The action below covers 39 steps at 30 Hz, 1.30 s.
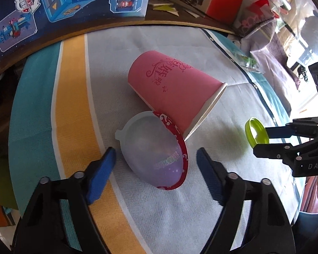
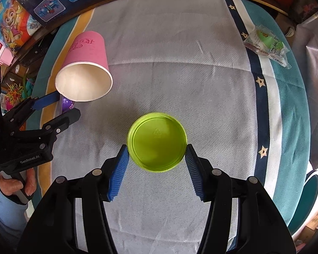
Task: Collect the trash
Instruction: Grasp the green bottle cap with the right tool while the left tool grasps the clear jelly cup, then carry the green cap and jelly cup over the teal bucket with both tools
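**Both jaws spread around trash on the tabletop**

The right gripper [image 2: 156, 158] has its jaws spread about as wide as the green lid [image 2: 156, 141], one blue pad [image 2: 118, 173] at each side of its near rim. From the right wrist view the pads look just at the rim; whether they press on it cannot be told. In the left wrist view the lid [image 1: 256, 133] sits tilted between the right gripper's [image 1: 262, 137] fingertips, one edge raised off the cloth.

The left gripper [image 1: 155, 158] has its jaws wide apart, with clear gaps on both sides of the clear dome lid [image 1: 152, 150] lying between them. It holds nothing. The dome has a red patterned rim and lies on its side on the cloth.

Just beyond the dome, touching its red rim, a pink paper cup [image 1: 171, 89] lies on its side, its open mouth toward the right gripper. The right wrist view shows the cup's white inside [image 2: 83, 82].

All of this lies on a white cloth [image 2: 180, 63] with yellow, teal and navy starred stripes, spread over the tabletop [image 1: 137, 22]. Near the cloth's far right edge lies a small snack packet [image 2: 267, 44] with green print, well apart from the lid. A blue toy box [image 1: 63, 2] stands along the far edge.
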{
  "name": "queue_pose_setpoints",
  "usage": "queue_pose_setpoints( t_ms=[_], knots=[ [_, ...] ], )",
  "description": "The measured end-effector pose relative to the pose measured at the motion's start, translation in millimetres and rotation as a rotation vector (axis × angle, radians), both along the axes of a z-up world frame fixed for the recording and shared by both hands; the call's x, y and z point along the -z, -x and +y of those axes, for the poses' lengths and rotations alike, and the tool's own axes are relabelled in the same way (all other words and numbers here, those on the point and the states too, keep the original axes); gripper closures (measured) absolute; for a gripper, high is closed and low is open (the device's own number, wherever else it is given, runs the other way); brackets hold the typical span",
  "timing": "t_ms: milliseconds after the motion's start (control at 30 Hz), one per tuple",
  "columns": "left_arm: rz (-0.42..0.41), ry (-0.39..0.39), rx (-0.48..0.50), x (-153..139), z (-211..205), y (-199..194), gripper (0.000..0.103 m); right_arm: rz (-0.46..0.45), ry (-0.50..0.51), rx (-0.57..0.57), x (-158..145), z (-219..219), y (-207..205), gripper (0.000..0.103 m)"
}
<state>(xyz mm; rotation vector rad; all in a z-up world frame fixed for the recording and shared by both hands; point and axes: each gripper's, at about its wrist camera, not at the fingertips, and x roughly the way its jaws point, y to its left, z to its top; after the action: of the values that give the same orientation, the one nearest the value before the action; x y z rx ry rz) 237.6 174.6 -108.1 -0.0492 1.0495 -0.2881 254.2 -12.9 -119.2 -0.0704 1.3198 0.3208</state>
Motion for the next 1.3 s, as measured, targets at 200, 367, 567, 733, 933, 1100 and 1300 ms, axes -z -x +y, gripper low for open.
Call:
queue_pose_setpoints(
  t_ms=[200,367,567,733,933,1100,1300],
  knots=[
    [0.003,0.017,0.002,0.2,-1.8,15.8,0.056,0.004,-0.023,-0.008,-0.1,-3.0,5.3,0.051],
    [0.011,0.030,0.011,-0.8,-9.5,38.7,0.057,-0.005,-0.043,-0.007,-6.2,-10.2,15.2,0.051],
    [0.015,0.054,0.057,-7.0,-30.0,65.3,0.057,-0.011,-0.069,0.003,-12.8,-26.0,30.7,0.051],
    [0.000,0.041,0.089,-19.6,-54.8,80.2,0.057,-0.033,-0.101,0.035,-24.0,-51.1,43.5,0.051],
    [-0.010,0.023,0.119,-33.7,-88.0,88.3,0.057,-0.063,-0.134,0.093,-37.8,-95.6,58.5,0.051],
    [-0.032,0.014,0.180,-46.7,-124.7,96.0,0.057,-0.087,-0.166,0.156,-47.6,-142.9,75.9,0.051],
    [-0.035,0.002,0.261,-54.4,-178.1,101.6,0.057,-0.124,-0.204,0.255,-58.9,-210.6,102.0,0.051]
  ],
)
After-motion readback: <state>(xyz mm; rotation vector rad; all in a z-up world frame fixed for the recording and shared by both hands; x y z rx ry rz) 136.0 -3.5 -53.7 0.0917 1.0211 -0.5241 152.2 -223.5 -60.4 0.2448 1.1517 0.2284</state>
